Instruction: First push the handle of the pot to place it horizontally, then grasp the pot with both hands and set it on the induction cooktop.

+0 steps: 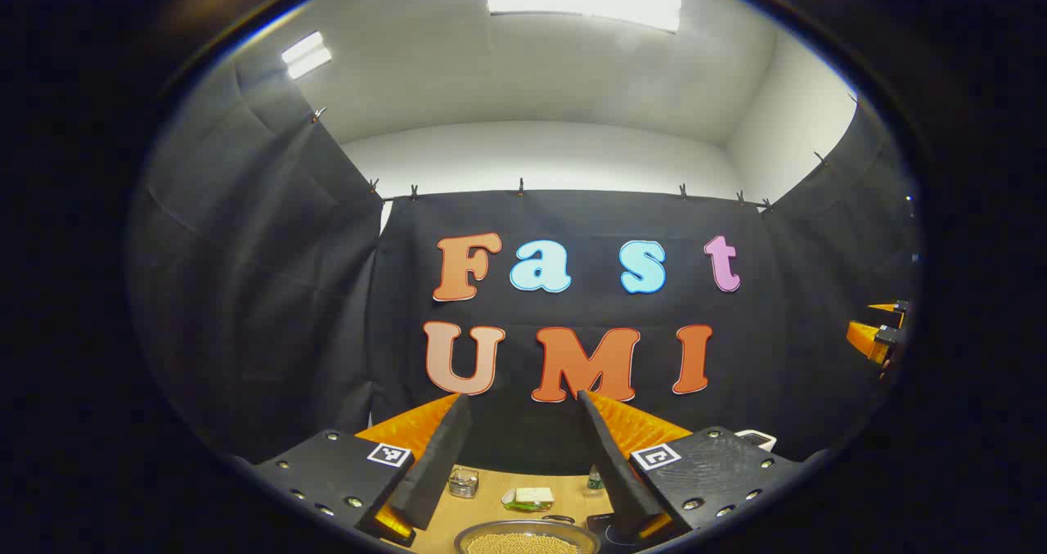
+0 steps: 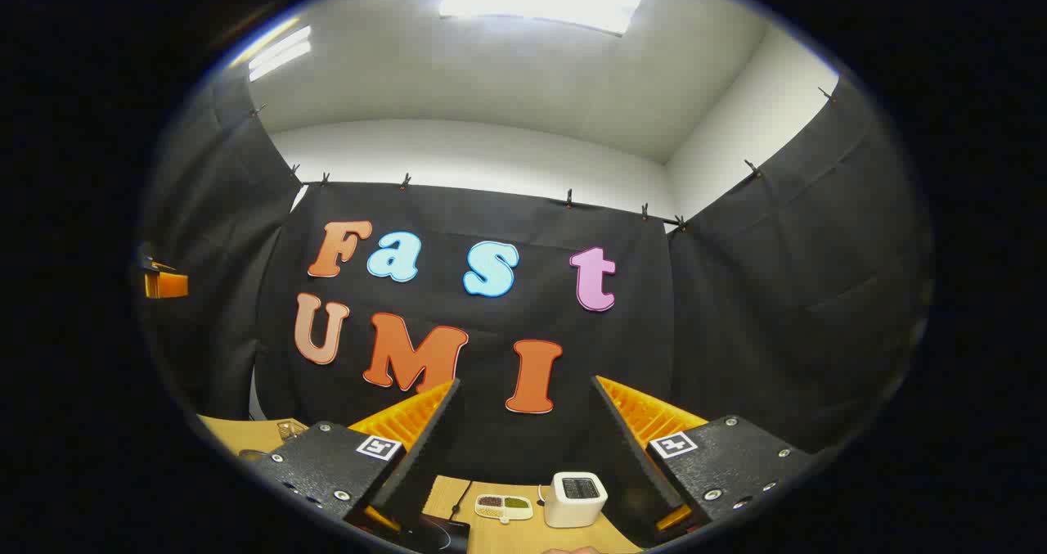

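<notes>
The pot (image 1: 527, 540) peeks in at the bottom of the left gripper view, a metal rim around yellowish grains. Its handle is hard to make out. My left gripper (image 1: 522, 397) is held above and in front of it, pointing at the back wall, open with nothing between its fingers. A black induction cooktop (image 1: 604, 524) lies just right of the pot. In the right gripper view the cooktop (image 2: 442, 534) sits low between the fingers, a cable running from it. My right gripper (image 2: 525, 382) is also raised and open, holding nothing.
On the wooden table (image 1: 491, 505) stand a glass jar (image 1: 464, 482), a green and white item (image 1: 530, 498) and a small bottle (image 1: 595, 480). A white device (image 2: 575, 498) and a small dish of beans (image 2: 505, 506) sit farther right. The other gripper (image 1: 879, 337) shows at the right edge.
</notes>
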